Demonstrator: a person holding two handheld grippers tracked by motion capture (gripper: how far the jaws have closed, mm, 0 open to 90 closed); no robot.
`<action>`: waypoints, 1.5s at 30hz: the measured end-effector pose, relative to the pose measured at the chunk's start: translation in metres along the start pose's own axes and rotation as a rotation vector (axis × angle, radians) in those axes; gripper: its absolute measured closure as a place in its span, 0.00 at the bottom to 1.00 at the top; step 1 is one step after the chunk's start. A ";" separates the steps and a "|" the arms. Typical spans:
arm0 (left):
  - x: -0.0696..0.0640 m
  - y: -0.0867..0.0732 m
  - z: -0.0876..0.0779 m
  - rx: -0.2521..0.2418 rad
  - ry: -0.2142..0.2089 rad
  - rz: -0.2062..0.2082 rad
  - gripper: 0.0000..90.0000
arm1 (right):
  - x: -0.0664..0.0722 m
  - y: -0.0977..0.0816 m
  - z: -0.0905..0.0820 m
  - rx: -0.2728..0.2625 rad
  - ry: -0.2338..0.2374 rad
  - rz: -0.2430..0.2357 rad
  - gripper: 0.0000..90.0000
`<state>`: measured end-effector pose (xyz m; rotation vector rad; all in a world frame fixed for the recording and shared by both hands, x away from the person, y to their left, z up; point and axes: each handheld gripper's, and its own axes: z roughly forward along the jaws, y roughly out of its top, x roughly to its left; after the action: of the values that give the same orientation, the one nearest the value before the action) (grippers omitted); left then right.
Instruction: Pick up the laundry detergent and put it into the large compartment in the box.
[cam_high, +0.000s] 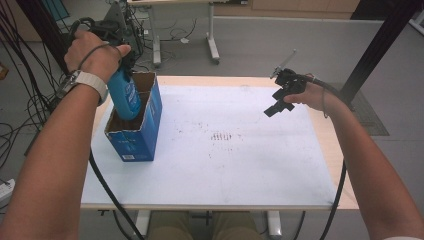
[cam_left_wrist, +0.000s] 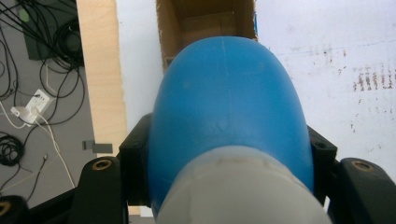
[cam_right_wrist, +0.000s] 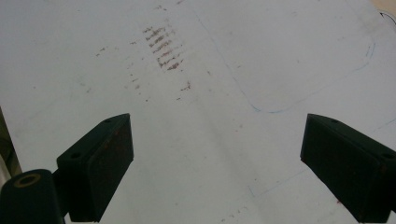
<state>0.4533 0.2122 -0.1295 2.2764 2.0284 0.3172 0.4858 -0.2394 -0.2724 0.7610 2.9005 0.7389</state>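
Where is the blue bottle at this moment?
In the high view, the bottle is at the table's left side, held by the left tool and tilted, with its lower end inside the open box.

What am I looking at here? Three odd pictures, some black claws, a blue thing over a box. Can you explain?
No robot: a person holds a two-jaw gripper in each hand. One camera looks down from above; one rides on each gripper, looking along its jaws. The left gripper is clamped on a blue bottle, bottom end lowered into an open blue cardboard box on the white table. The right gripper hovers open and empty above brownish marks on the table.
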 end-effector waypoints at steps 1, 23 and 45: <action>0.000 0.000 0.001 0.000 -0.001 0.000 0.42 | 0.000 0.000 0.000 -0.001 -0.001 -0.001 0.11; 0.001 -0.003 0.018 0.012 -0.007 0.007 0.42 | 0.000 -0.001 0.001 0.002 0.001 0.004 0.11; -0.006 -0.006 0.046 0.040 -0.027 0.013 0.42 | -0.002 -0.008 0.003 -0.002 0.007 0.016 0.11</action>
<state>0.4567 0.2109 -0.1764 2.3054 2.0259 0.2476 0.4845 -0.2448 -0.2786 0.7844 2.9028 0.7471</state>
